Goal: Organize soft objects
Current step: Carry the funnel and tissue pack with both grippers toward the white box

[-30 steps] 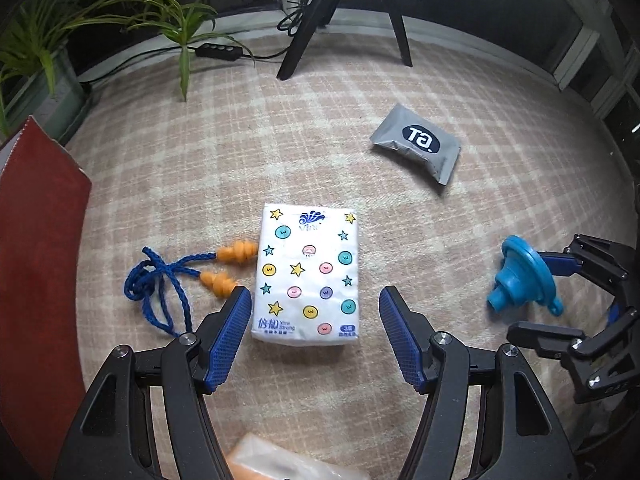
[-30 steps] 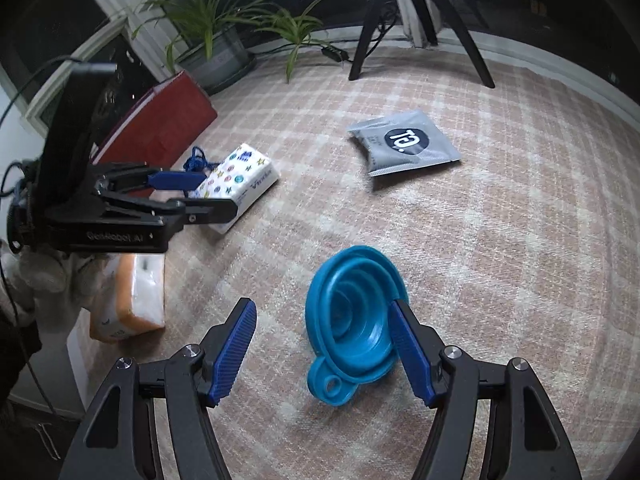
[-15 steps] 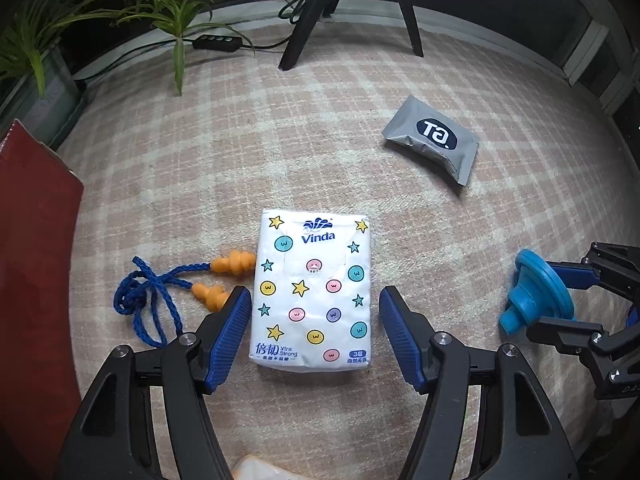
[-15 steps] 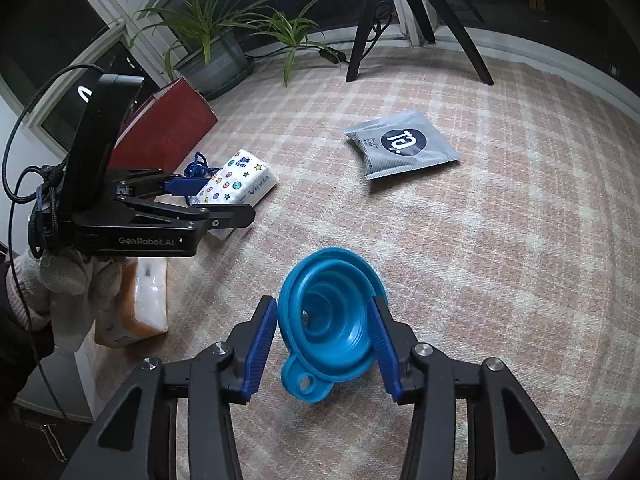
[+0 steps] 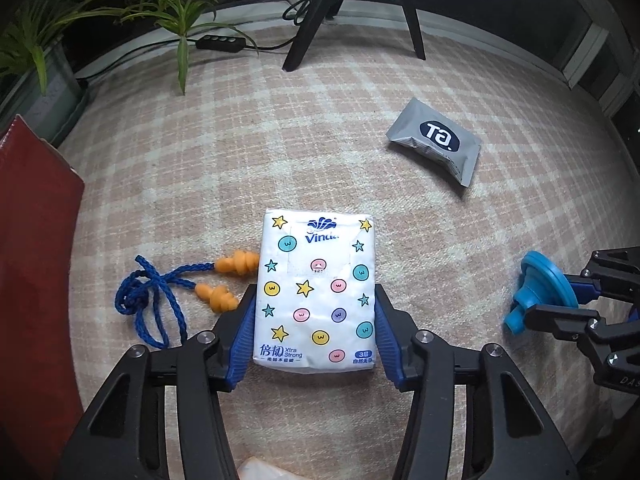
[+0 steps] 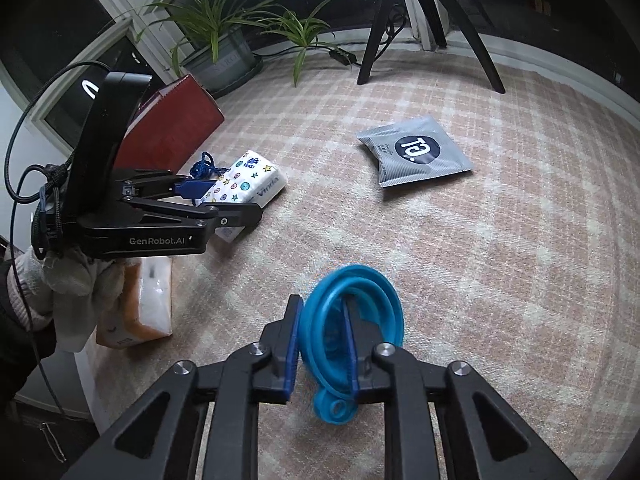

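Observation:
A white Vinda tissue pack point(image 5: 316, 264) with coloured dots and stars lies on the checked cloth. My left gripper point(image 5: 314, 300) straddles it, jaws closing, blue pads against its two long sides. In the right wrist view the left gripper point(image 6: 228, 200) sits over the same pack point(image 6: 248, 184). A blue soft funnel point(image 6: 360, 288) stands on edge, squashed between the pads of my right gripper point(image 6: 320, 308), whose jaws are closing. The left wrist view shows the funnel point(image 5: 540, 276) in the right gripper point(image 5: 556, 298) at the far right.
Orange earplugs point(image 5: 232, 264) on a blue cord point(image 5: 148, 304) lie just left of the pack. A grey pouch point(image 5: 436, 140) lies farther back. An orange-and-white packet point(image 6: 140, 312) sits near the cloth's edge by a gloved hand. A red board point(image 5: 32, 260), plants and tripod legs point(image 5: 312, 28) ring the area.
The left gripper slid forward around the tissue pack and its jaws closed onto the sides. The right jaws closed on the funnel, folding it narrow and tipping it up.

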Available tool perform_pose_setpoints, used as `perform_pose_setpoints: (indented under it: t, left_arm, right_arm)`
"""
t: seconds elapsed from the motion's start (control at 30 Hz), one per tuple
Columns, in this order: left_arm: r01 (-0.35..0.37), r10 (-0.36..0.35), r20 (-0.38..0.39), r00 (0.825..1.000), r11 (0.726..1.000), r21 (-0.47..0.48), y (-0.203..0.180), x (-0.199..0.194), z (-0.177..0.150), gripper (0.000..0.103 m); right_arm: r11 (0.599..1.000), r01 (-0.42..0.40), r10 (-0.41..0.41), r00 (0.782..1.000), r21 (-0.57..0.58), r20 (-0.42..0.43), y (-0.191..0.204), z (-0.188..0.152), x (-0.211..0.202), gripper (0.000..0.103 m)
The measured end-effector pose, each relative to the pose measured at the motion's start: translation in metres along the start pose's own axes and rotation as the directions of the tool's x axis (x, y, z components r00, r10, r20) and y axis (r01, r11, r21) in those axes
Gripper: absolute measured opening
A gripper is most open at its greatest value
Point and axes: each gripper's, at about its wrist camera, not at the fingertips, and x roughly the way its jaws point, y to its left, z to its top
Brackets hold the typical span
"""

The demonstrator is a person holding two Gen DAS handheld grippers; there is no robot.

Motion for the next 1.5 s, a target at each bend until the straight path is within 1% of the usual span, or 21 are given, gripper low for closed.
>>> perform_pose_setpoints:
  t: [0.17,0.37,0.5,0.77,0.87,1.0,1.2,1.3,1.5]
  left_arm:
    - [0.015,-0.014,0.015,1.0,1.0,-0.019,0.003,-0.005,-0.003,0.051]
    - [0.066,-0.063,0.055,0.997,0.996,-0.052,0.009,-0.025,-0.008,0.051]
    - [0.118,-0.11,0.103,0.989,0.99,-0.081,0.013,-0.049,-0.013,0.051]
    - [0.166,-0.144,0.18,0.973,0.979,-0.118,0.022,-0.088,-0.023,0.051]
    - [0.172,-0.142,0.212,0.967,0.977,-0.129,0.028,-0.105,-0.031,0.051]
    - [0.178,-0.134,0.254,0.958,0.971,-0.16,0.04,-0.129,-0.052,0.051]
    - [0.173,-0.11,0.286,0.952,0.963,-0.205,0.053,-0.156,-0.094,0.051]
    - [0.173,-0.1,0.298,0.949,0.957,-0.233,0.059,-0.17,-0.117,0.051]
    - [0.175,-0.08,0.324,0.943,0.946,-0.273,0.076,-0.192,-0.144,0.051]
  right_arm:
    - [1.0,0.0,0.0,1.0,0.016,0.018,-0.001,-0.002,-0.006,0.013]
    - [0.999,-0.013,0.011,0.998,0.044,0.055,-0.002,-0.004,-0.021,0.012]
    - [0.998,-0.022,0.018,0.997,0.053,0.075,0.0,-0.004,-0.03,0.012]
    - [0.998,-0.038,0.032,0.993,0.051,0.115,0.011,-0.004,-0.052,0.012]
    - [0.998,-0.042,0.037,0.991,0.043,0.126,0.017,-0.004,-0.059,0.012]
    - [0.998,-0.046,0.041,0.989,0.033,0.14,0.026,-0.007,-0.069,0.012]
    - [0.999,-0.049,0.048,0.987,0.009,0.151,0.045,-0.01,-0.078,0.012]
    - [0.998,-0.054,0.055,0.986,-0.01,0.159,0.06,-0.009,-0.083,0.012]
    - [0.996,-0.054,0.065,0.984,-0.066,0.169,0.094,-0.001,-0.09,0.012]
